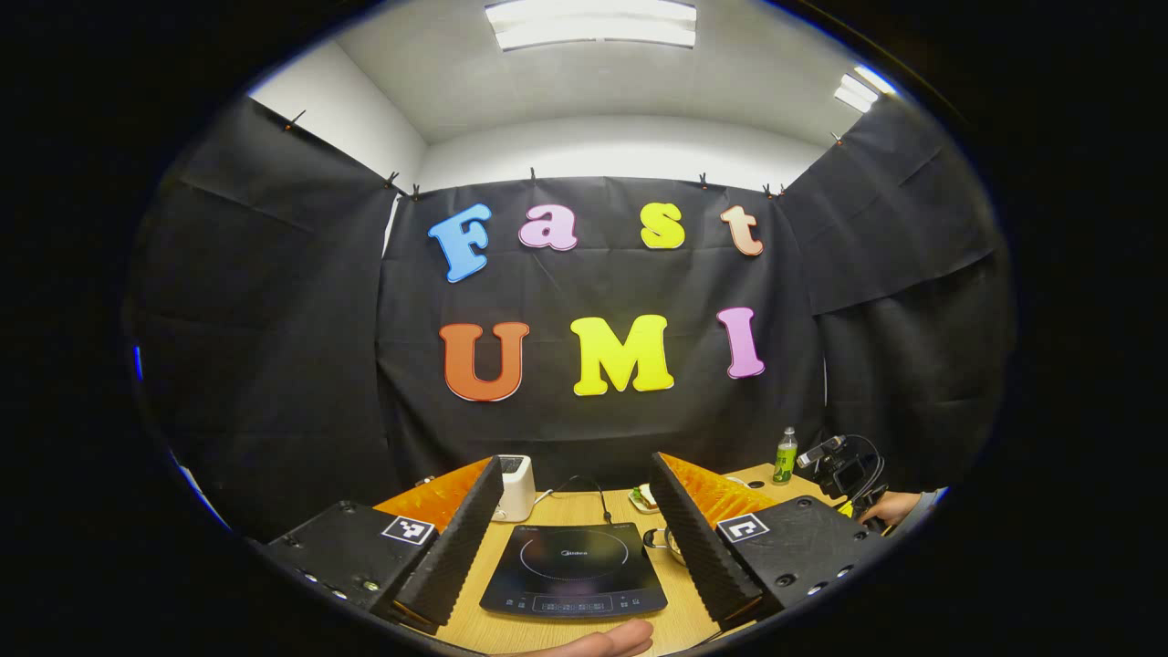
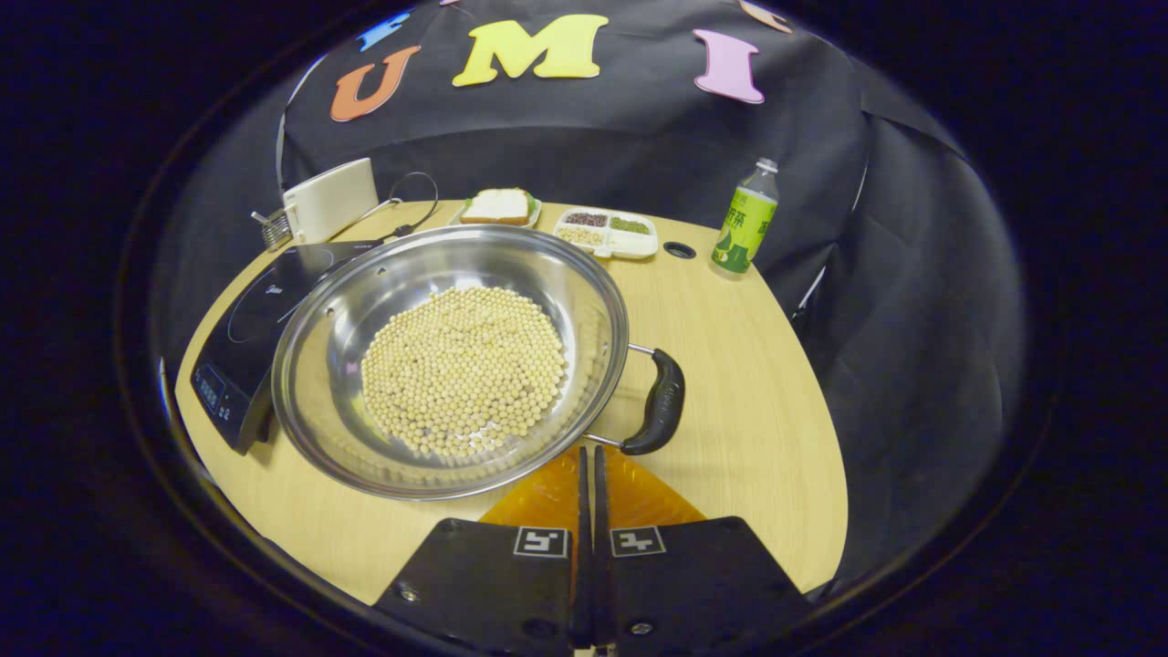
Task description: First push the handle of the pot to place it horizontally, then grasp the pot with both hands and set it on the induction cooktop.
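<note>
Pot [image 1: 669, 540] peeks from behind the wide-spread left gripper [image 1: 577, 537], just right of the cooktop [image 1: 573, 570]. From the right gripper view, it sits on the table [image 2: 730, 365] beside the cooktop, holding beans [image 2: 464, 367], with the right gripper [image 2: 589, 465] pinched together, empty, near its handle [image 2: 661, 401].

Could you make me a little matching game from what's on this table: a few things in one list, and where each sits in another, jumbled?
Things:
1. pot
2. green bottle
3. induction cooktop
4. sandwich plate

Places:
A. far edge of the table, beside the divided snack tray
B. at the pot's left, partly under its rim
C. table's far right, near the booth wall
D. middle of the table, full of beans

Pairs: 1-D, 2-C, 3-B, 4-A
</note>
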The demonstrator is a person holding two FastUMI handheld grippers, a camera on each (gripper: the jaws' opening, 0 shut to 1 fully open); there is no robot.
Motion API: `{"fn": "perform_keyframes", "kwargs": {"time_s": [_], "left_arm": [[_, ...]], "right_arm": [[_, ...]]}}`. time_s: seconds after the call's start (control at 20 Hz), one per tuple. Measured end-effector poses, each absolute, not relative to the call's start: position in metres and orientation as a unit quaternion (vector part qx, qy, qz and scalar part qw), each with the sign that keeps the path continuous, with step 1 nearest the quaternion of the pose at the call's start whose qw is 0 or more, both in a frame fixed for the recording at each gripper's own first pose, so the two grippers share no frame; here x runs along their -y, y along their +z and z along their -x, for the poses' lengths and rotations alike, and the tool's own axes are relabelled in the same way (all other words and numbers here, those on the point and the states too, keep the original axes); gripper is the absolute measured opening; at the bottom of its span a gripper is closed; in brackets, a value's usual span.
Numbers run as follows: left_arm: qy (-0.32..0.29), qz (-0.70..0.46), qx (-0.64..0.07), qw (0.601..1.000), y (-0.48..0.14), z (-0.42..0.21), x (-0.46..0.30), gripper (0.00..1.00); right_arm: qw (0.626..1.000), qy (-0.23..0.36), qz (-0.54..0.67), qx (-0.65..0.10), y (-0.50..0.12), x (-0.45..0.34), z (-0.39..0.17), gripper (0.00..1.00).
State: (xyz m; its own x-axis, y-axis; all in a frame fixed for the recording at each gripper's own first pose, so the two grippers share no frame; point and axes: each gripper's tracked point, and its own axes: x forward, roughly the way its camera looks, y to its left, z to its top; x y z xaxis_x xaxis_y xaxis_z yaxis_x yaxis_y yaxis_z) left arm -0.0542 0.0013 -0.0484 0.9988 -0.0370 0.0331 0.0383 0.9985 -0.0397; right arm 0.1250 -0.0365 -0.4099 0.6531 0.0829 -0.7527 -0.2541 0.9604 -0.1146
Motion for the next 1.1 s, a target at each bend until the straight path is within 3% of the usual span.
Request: {"fn": "perform_keyframes", "kwargs": {"time_s": [0.1, 0.9, 1.1], "left_arm": [[-0.022, 0.020, 0.004, 1.000, -0.060, 0.040, 0.003, 0.96], [-0.082, 0.079, -0.090, 0.989, -0.150, -0.060, 0.073, 0.96], [-0.081, 0.071, -0.115, 0.988, -0.179, -0.083, 0.084, 0.94]], "right_arm": [[0.907, 0.097, 0.116, -0.393, -0.410, 0.039, -0.136, 0.04], [0.926, 0.110, 0.097, -0.348, -0.410, 0.024, -0.163, 0.04], [0.939, 0.094, 0.101, -0.315, -0.393, 0.034, -0.163, 0.18]]}}
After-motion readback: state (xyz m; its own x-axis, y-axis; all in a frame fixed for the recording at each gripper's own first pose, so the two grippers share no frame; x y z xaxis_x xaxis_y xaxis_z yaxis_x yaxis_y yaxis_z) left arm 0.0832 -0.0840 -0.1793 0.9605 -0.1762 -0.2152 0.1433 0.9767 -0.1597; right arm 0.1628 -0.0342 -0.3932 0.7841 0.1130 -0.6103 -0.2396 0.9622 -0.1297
